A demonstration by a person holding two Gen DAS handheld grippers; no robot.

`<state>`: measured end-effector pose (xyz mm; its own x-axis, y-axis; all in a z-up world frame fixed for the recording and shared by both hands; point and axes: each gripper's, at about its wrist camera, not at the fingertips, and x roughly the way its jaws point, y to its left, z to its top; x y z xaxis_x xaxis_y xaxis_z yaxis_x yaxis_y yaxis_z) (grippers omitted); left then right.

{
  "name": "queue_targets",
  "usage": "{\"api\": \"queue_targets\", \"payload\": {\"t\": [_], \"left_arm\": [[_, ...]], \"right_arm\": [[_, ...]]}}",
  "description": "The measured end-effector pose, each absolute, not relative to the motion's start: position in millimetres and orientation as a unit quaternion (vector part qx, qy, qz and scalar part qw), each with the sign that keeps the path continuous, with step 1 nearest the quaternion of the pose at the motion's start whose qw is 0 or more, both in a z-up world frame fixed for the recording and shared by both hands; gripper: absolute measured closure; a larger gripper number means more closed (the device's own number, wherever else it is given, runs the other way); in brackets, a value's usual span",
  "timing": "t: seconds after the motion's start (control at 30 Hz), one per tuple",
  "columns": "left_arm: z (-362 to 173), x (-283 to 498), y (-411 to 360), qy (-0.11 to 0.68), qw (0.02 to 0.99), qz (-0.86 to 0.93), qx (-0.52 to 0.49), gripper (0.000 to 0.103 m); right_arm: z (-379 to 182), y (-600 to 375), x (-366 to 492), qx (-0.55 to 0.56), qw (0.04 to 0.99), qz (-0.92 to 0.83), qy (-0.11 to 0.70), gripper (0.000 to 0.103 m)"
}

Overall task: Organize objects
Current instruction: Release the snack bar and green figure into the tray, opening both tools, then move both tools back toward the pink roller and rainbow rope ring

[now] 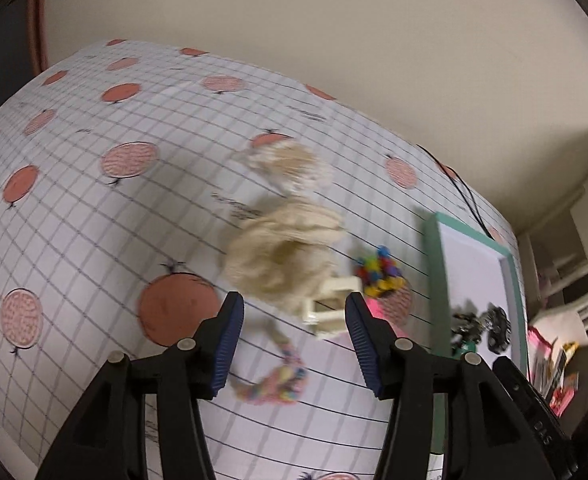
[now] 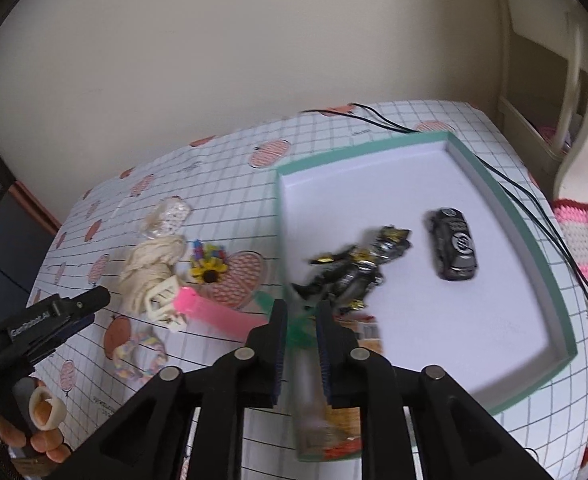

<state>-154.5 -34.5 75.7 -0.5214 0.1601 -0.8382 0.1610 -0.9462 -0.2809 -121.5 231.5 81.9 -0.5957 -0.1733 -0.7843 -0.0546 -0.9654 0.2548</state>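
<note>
In the left wrist view my left gripper stands open just above a cream hair claw clip that lies against a cream yarn bundle. A pink comb and a colourful bead flower lie to its right. My right gripper is shut on a green-handled item in a clear packet, held over the near left edge of the green-rimmed tray. Inside the tray lie a black and gold robot toy and a black toy car.
A pastel rope toy lies near the table's front edge. A clear bag with a beige item sits behind the yarn. A black cable runs past the tray's far right side. A person's hand holds the left gripper.
</note>
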Motion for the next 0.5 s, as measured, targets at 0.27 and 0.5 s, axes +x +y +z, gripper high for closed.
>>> {"api": "queue_targets", "payload": {"t": [0.27, 0.5], "left_arm": [[73.8, -154.5, -55.7, 0.153, 0.017, -0.857, 0.492, 0.043], [69.4, -155.8, -57.8, 0.145, 0.011, -0.851, 0.504, 0.043]], "right_arm": [[83.9, 195.5, -123.4, 0.442, 0.070, -0.888, -0.106, 0.066], [79.2, 170.1, -127.9, 0.445, 0.091, -0.886, -0.093, 0.054]]}}
